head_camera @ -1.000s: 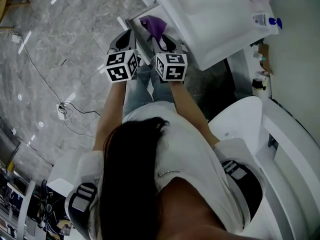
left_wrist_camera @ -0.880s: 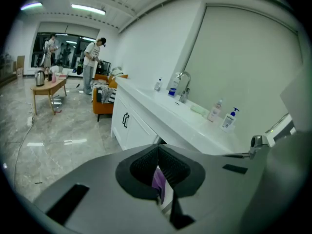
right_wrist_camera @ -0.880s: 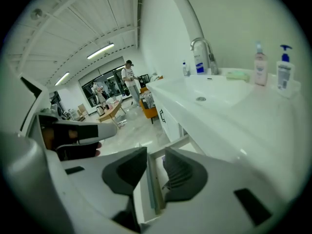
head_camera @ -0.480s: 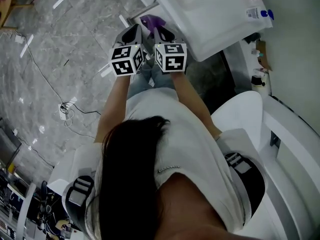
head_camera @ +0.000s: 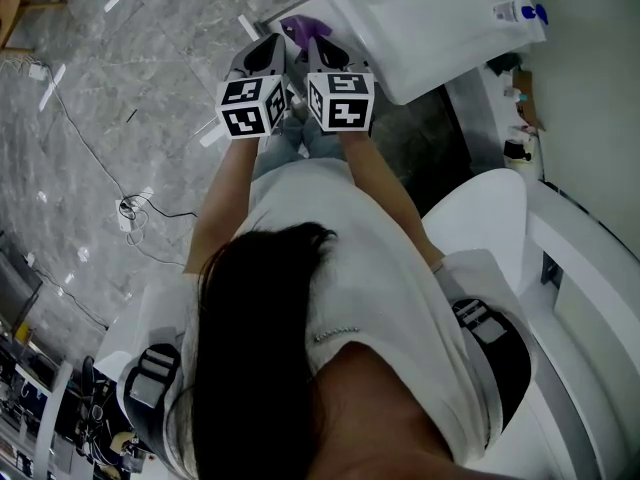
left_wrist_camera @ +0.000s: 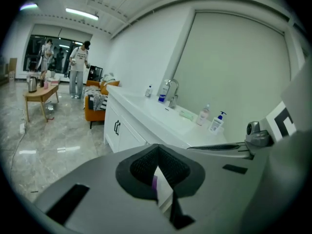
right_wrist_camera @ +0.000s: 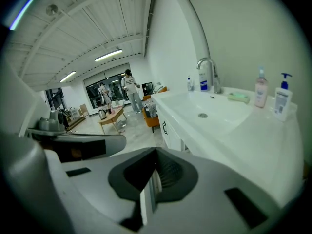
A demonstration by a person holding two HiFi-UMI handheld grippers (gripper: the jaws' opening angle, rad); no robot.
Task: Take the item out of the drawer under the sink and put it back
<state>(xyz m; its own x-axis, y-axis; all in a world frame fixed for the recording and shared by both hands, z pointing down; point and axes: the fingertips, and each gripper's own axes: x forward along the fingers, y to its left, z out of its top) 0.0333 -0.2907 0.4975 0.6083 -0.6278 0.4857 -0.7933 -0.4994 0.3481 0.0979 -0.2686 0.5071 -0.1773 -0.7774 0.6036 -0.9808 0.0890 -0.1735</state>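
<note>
Lifting out is judged in hand: the purple item (head_camera: 305, 30) lies just beside the sink (head_camera: 430, 28) front edge. The left claw (left_wrist_camera: 157, 152) is pressed together; the right claw (right_wrist_camera: 156, 156) has just been closing, nothing visible between. Grip must be verified before withdrawal.

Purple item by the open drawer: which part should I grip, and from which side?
Its near upper edge, from the person's side: the purple item looks thin and floppy, and the sink counter sits close beyond it. The left gripper looks shut on a purple sliver.
</note>
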